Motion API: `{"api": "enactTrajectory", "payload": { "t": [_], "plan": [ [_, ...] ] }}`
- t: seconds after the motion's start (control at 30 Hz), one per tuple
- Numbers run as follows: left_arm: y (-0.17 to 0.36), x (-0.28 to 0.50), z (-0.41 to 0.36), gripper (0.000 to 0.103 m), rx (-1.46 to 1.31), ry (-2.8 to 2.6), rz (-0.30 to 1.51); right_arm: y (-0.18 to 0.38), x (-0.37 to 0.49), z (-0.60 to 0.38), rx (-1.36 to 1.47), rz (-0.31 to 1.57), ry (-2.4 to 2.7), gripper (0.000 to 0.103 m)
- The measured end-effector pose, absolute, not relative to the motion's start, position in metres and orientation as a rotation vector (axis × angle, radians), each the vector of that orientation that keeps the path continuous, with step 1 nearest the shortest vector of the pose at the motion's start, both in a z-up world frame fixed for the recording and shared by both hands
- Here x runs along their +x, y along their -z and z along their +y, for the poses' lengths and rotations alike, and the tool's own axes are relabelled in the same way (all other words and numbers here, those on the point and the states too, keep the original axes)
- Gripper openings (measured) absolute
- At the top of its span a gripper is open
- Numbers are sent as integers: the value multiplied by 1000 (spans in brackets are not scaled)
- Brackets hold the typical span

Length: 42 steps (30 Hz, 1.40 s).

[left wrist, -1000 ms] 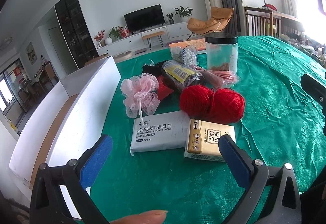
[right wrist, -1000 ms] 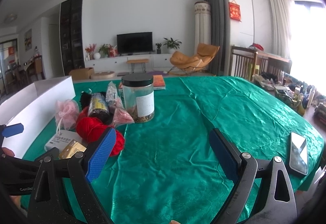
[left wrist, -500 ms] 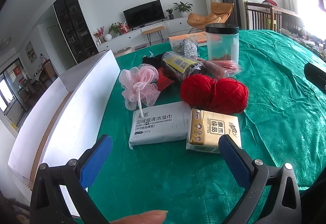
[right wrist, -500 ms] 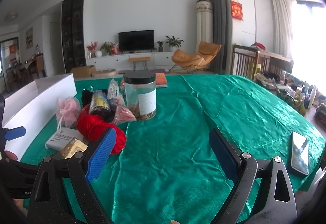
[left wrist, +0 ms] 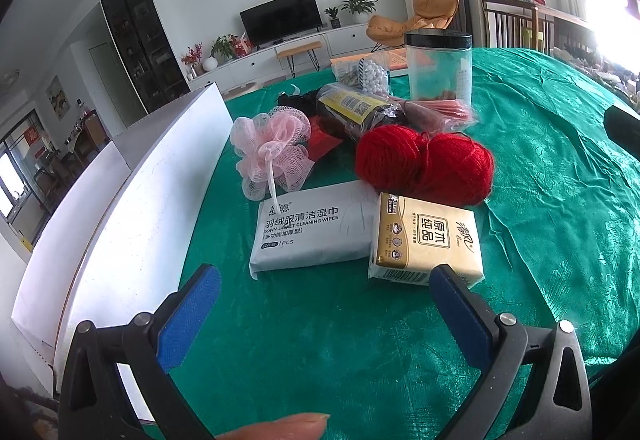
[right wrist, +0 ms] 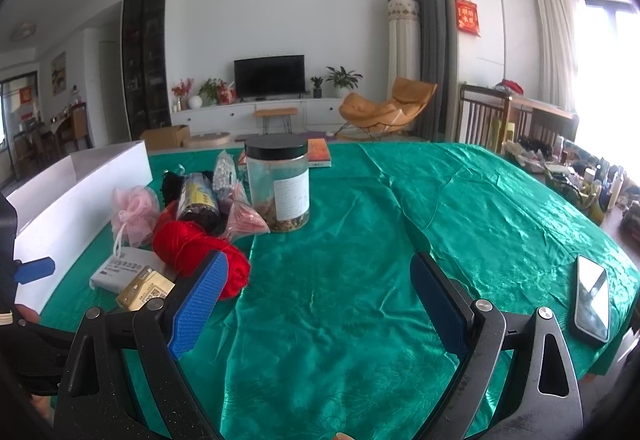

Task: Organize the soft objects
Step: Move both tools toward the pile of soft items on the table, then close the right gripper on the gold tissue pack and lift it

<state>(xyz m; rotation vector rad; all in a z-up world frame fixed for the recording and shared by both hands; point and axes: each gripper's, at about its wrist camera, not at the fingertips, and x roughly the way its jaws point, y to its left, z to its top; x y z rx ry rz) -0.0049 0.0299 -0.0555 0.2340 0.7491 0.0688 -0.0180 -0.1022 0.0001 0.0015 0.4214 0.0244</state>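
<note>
On the green tablecloth lie a gold tissue pack [left wrist: 426,238], a white wet-wipes pack [left wrist: 312,228], two red yarn balls [left wrist: 424,161] and a pink bath pouf [left wrist: 272,151]. My left gripper [left wrist: 326,314] is open and empty, just short of the tissue pack and wipes. My right gripper [right wrist: 320,302] is open and empty over bare cloth, right of the pile; the yarn [right wrist: 192,252], pouf [right wrist: 134,213], wipes [right wrist: 116,268] and tissue pack [right wrist: 146,290] show at its left.
A white open box [left wrist: 132,215] stands along the table's left edge. Behind the soft things are a dark food bag [left wrist: 356,109], a pink packet [left wrist: 440,111], a clear black-lidded jar [left wrist: 438,67] and a bead bag [left wrist: 372,73]. A phone [right wrist: 592,298] lies at the right edge.
My left gripper has moved closer to the tissue pack and wipes, which now look larger. My right gripper has barely moved. Both stay open.
</note>
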Motion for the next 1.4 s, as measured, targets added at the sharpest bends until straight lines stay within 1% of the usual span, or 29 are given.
{"api": "enactTrajectory", "payload": {
  "t": [0.7, 0.97, 1.2, 1.4],
  "plan": [
    [79, 3, 37, 103, 213, -75, 856, 3, -17, -103, 12, 439, -32, 94],
    [94, 8, 53, 103, 168, -74, 933, 8, -8, -130, 133, 491, 6, 94],
    [97, 10, 63, 103, 106, -49, 943, 16, 0, -139, 194, 544, 7, 94],
    [101, 17, 77, 103, -14, -21, 979, 21, 3, -139, 212, 580, -15, 94]
  ]
}}
